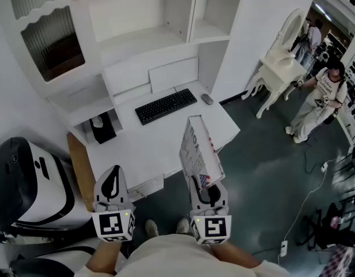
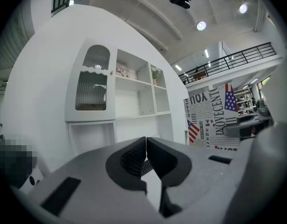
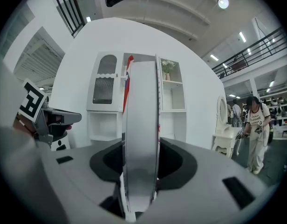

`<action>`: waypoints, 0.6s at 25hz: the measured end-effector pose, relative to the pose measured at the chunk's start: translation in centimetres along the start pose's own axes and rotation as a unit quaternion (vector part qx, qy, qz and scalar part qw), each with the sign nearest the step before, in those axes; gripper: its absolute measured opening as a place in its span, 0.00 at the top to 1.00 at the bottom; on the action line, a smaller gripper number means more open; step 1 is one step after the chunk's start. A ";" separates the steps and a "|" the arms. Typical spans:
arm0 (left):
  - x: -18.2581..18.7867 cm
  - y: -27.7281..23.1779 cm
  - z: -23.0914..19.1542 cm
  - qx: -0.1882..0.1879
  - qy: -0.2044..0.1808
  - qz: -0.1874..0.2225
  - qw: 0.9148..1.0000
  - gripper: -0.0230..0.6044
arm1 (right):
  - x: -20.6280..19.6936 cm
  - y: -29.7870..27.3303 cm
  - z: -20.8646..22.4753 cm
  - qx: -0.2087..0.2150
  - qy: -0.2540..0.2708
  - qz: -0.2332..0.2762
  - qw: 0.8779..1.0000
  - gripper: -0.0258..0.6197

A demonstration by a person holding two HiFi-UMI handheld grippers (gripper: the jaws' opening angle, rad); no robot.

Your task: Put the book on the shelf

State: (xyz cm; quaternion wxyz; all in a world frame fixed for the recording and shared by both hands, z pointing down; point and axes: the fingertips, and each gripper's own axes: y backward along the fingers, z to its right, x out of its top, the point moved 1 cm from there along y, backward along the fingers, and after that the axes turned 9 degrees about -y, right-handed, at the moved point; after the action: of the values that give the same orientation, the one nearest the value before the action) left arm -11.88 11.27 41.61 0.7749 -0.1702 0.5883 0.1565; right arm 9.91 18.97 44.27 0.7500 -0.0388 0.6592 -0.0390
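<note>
A book point(image 1: 197, 152) with a newsprint cover and a flag print stands on edge in my right gripper point(image 1: 207, 196), which is shut on its lower end. In the right gripper view the book point(image 3: 141, 134) fills the gap between the jaws, its page edge toward the camera. My left gripper point(image 1: 113, 192) hangs beside it at the left, shut and empty; its pads point(image 2: 134, 158) meet in the left gripper view, where the book point(image 2: 213, 118) shows at the right. The white shelf unit point(image 1: 160, 16) with open compartments stands ahead above the desk.
A white desk point(image 1: 166, 137) carries a black keyboard point(image 1: 166, 105), a mouse point(image 1: 207, 98) and a black box point(image 1: 102, 128). A white and black machine point(image 1: 27, 183) stands at the left. A white dressing table point(image 1: 278, 62) and a person point(image 1: 318, 100) are at the right.
</note>
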 end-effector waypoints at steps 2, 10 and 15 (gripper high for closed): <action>0.0 -0.2 0.1 0.000 -0.001 0.000 1.000 0.95 | 0.0 -0.1 0.1 0.001 0.001 -0.001 1.000 0.70; 0.4 -0.4 1.2 0.006 -0.003 -0.001 1.000 0.95 | 0.2 0.0 1.0 0.011 0.003 0.003 1.000 0.70; 0.8 -0.6 2.3 0.017 -0.004 -0.004 1.000 0.95 | 0.5 -0.2 2.2 0.025 0.001 0.006 1.000 0.70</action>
State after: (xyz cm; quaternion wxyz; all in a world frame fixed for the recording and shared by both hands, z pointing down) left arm -9.46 11.77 41.42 0.7806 -0.1589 0.5871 0.1438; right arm 12.11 18.72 44.12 0.7504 -0.0164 0.6588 -0.0514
